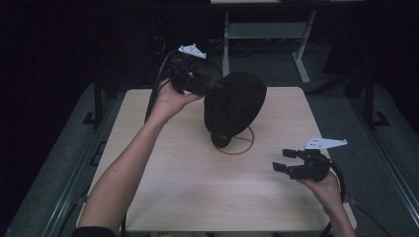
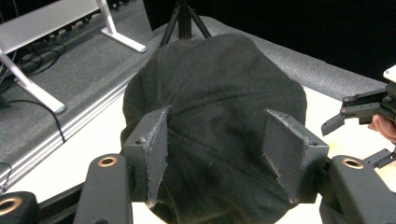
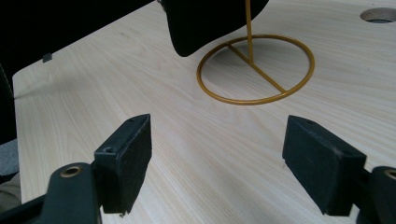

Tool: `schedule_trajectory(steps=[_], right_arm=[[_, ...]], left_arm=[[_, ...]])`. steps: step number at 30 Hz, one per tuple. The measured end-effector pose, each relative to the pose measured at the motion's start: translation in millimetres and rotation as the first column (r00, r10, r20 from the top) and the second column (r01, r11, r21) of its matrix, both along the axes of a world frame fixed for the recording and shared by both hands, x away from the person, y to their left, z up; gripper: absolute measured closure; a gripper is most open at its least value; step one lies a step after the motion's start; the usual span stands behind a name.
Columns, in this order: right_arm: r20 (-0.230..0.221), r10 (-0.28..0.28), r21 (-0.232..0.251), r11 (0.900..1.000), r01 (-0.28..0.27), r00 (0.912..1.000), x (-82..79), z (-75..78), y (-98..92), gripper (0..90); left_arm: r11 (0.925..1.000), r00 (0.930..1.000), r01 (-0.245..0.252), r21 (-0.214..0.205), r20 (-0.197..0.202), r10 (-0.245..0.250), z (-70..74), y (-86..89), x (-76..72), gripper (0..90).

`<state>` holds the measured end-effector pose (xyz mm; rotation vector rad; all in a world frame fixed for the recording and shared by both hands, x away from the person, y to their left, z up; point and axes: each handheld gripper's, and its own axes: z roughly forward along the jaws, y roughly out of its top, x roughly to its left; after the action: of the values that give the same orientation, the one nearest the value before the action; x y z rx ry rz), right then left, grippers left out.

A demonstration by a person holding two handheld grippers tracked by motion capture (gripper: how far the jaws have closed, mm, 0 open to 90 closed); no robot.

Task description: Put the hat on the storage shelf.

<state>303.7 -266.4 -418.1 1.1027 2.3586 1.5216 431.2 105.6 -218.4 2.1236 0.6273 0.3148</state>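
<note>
A black fabric hat hangs tilted on a gold wire stand whose ring base lies on the table's middle. My left gripper is raised at the hat's far-left side, jaws spread, open. In the left gripper view the hat bulges between and beyond the two pads of the left gripper. My right gripper hovers low near the table's right front, open and holding nothing. In the right gripper view the right gripper faces the ring base, the upright rod and the hat's lower edge.
The light wooden table has a round cable hole near its edge. Behind it stands a white desk frame on grey carpet. My right gripper also appears at the right of the left gripper view.
</note>
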Motion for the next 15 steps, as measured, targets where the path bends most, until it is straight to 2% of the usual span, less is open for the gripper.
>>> schedule_trajectory(steps=[3, 15], right_arm=[[-0.001, -0.004, 0.001, 1.0, 0.004, 1.0, 1.1, -0.3, -0.1, 23.5], [-0.01, -0.008, -0.013, 0.9999, 0.008, 0.9999, 3.9, -2.7, 2.5, 21.8]], left_arm=[[1.0, 0.9999, -0.007, 0.002, -0.011, 0.007, -2.2, 4.4, -1.2, 38.9], [0.9997, 0.9999, -0.01, 0.023, -0.005, 0.01, -10.4, 19.3, -14.9, 37.1]])
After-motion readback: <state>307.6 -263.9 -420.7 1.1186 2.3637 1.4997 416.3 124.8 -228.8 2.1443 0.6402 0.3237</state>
